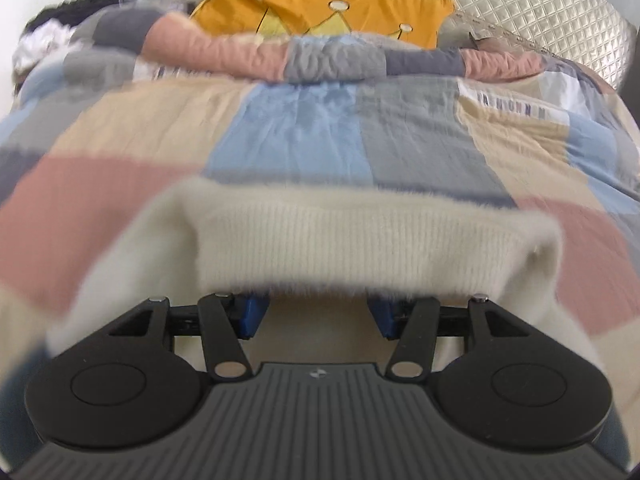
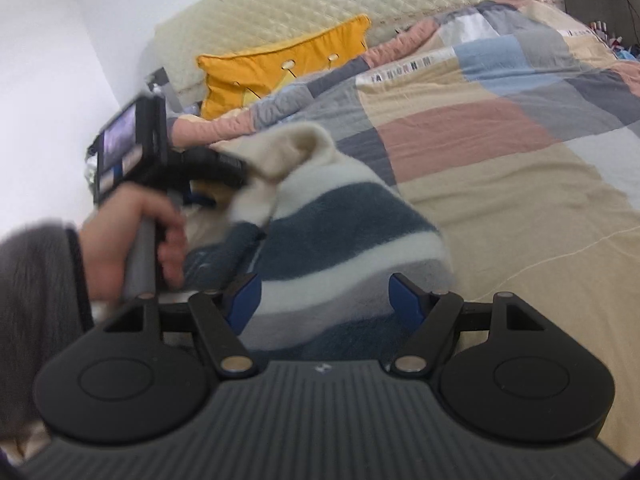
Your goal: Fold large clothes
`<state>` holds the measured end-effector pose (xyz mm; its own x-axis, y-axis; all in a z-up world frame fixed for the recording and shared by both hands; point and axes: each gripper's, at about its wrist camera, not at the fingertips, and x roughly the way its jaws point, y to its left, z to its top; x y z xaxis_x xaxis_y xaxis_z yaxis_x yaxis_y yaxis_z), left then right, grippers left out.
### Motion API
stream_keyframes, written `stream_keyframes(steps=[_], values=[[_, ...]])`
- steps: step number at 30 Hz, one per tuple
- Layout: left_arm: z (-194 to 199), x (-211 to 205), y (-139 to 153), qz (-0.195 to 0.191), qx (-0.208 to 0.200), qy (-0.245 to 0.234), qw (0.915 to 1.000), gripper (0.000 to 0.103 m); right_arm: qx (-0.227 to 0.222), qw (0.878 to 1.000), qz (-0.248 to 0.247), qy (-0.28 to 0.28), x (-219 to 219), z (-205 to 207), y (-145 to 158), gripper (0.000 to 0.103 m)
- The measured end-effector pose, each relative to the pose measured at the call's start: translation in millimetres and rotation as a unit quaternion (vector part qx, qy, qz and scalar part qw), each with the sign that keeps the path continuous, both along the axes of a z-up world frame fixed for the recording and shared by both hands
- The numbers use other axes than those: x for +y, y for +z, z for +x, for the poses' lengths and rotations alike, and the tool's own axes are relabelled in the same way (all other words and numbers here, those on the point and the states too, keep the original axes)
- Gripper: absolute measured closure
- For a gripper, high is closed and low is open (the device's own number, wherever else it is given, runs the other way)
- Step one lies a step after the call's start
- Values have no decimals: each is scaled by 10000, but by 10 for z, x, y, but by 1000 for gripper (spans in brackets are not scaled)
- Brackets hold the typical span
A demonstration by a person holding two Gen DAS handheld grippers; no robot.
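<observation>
A fluffy sweater, cream with dark blue and white stripes [image 2: 320,236], lies bunched on the patchwork bed cover. In the left wrist view its cream ribbed hem [image 1: 360,240] drapes over my left gripper [image 1: 318,314]; the blue fingers [image 1: 252,316] stand wide apart with their tips hidden under the knit. My right gripper [image 2: 324,300] is open, its blue fingers [image 2: 406,300] either side of the striped part. The left gripper [image 2: 216,168] also shows in the right wrist view, reaching into the cream hem [image 2: 296,144].
The bed is covered by a patchwork quilt [image 1: 312,128] in beige, blue, grey and pink. An orange crown cushion [image 1: 320,4] leans on a cream quilted headboard [image 2: 304,4]. Dark and white clutter [image 1: 52,28] sits at the far left by the wall.
</observation>
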<state>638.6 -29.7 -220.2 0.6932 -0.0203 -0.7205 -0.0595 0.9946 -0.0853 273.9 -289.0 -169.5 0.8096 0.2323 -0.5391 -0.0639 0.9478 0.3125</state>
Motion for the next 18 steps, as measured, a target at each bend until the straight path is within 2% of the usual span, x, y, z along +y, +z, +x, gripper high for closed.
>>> stream_keyframes(steps=[5, 8, 11, 14, 18], values=[[485, 21, 192, -24, -364, -86, 9993, 44, -65, 9999, 138, -55, -72, 131, -29, 30], [736, 33, 120, -9, -276, -27, 9996, 44, -71, 9999, 127, -41, -96, 197, -71, 30], [914, -20, -65, 244, 8, -94, 9997, 44, -69, 9999, 139, -23, -121, 252, -111, 30], [949, -87, -220, 607, 85, -283, 9977, 44, -69, 9999, 138, 27, -138, 292, -140, 30], [843, -53, -150, 480, -36, -241, 9985, 43, -94, 9998, 163, 112, -174, 323, -160, 30]])
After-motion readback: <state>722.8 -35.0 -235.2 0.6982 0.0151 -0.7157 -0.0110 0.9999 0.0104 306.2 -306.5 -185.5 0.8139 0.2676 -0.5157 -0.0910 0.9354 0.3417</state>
